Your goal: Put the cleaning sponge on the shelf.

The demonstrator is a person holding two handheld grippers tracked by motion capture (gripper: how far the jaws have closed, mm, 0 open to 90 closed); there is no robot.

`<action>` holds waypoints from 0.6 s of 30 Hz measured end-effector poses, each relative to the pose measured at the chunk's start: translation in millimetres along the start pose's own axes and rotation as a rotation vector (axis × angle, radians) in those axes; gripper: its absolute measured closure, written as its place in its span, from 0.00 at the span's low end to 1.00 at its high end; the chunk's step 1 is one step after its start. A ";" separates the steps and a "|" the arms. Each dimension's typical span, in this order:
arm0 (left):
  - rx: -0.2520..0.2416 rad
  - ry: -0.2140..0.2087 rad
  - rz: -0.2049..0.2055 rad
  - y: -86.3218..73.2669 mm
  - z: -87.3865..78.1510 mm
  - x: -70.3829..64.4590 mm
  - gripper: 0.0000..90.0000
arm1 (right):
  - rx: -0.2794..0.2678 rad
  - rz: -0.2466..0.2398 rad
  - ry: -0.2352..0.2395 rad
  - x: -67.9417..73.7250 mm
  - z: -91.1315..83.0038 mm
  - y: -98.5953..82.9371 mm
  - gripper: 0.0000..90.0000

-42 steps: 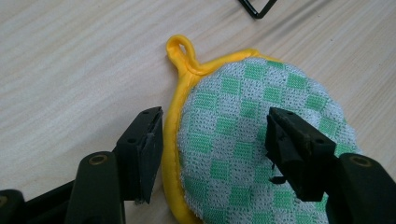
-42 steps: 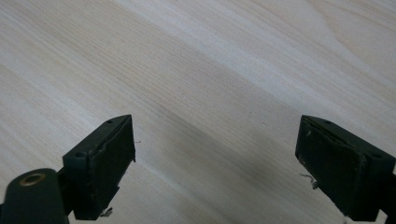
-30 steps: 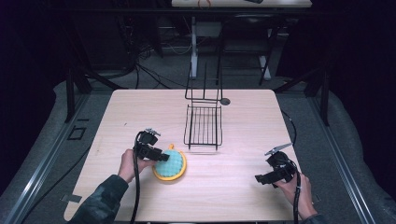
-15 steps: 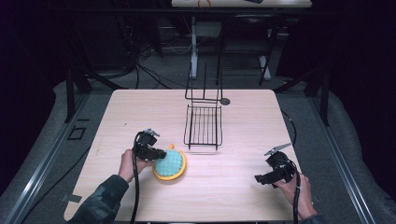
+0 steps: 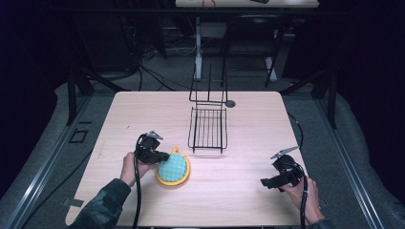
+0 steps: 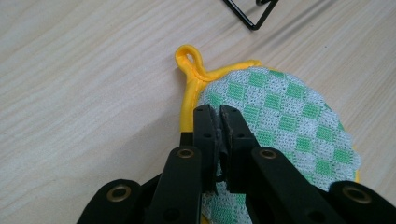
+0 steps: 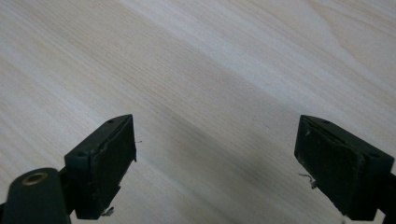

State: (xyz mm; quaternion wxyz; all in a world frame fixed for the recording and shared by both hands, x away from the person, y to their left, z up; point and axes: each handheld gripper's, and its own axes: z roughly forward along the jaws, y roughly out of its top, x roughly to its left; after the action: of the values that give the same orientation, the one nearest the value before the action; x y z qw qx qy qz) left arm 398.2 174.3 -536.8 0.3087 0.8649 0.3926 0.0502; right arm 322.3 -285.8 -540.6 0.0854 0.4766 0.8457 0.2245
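At the left of the tabletop [image 5: 143, 114], toward its near edge, a hand [image 5: 128, 168] holds the left gripper [image 5: 165, 156] with its fingers [image 6: 204, 135] closed on the left edge of the potholder [image 5: 173, 169]. In the left gripper view the two black fingers are pressed together with a fold of the green-and-white checked cloth pinched between them, just beside the yellow trim. The potholder is round, with a yellow border and a small yellow loop [image 6: 188, 58] at its far-left edge; the loop lies flat on the wood, and the rest of the pad spreads to the right of the fingers. A black cable [image 5: 138, 191] trails from the gripper back along the sleeve toward the near edge. Just beyond the potholder, near the middle of the tabletop, stands a black wire rack [image 5: 208, 128], its flat grid lying on the wood and an upright frame rising at its far end; the rack and the potholder are close but apart. A small dark disc [image 5: 230, 103] sits just right of the rack's far end. At the near right, well apart from the potholder, the other hand [image 5: 302, 190] holds the right gripper [image 5: 263, 182], its fingers [image 7: 102, 163] spread wide over bare wood and holding nothing.
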 end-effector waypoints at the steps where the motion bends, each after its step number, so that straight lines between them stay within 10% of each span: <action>1: 0.000 0.000 0.000 0.0 0.0 0.0 0.96 | 0.000 0.000 0.000 0.0 0.0 0.0 0.13; 18: -0.060 0.015 0.014 0.0 -24.0 -0.9 0.97 | 0.003 -0.009 -0.007 -1.3 -1.3 -0.1 0.13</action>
State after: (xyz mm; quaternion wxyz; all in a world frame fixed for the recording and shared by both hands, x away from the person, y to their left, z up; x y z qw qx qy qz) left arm 389.7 185.5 -517.3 0.3312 0.8576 0.3870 0.0705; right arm 322.4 -287.3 -539.5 0.0886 0.4739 0.8477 0.2211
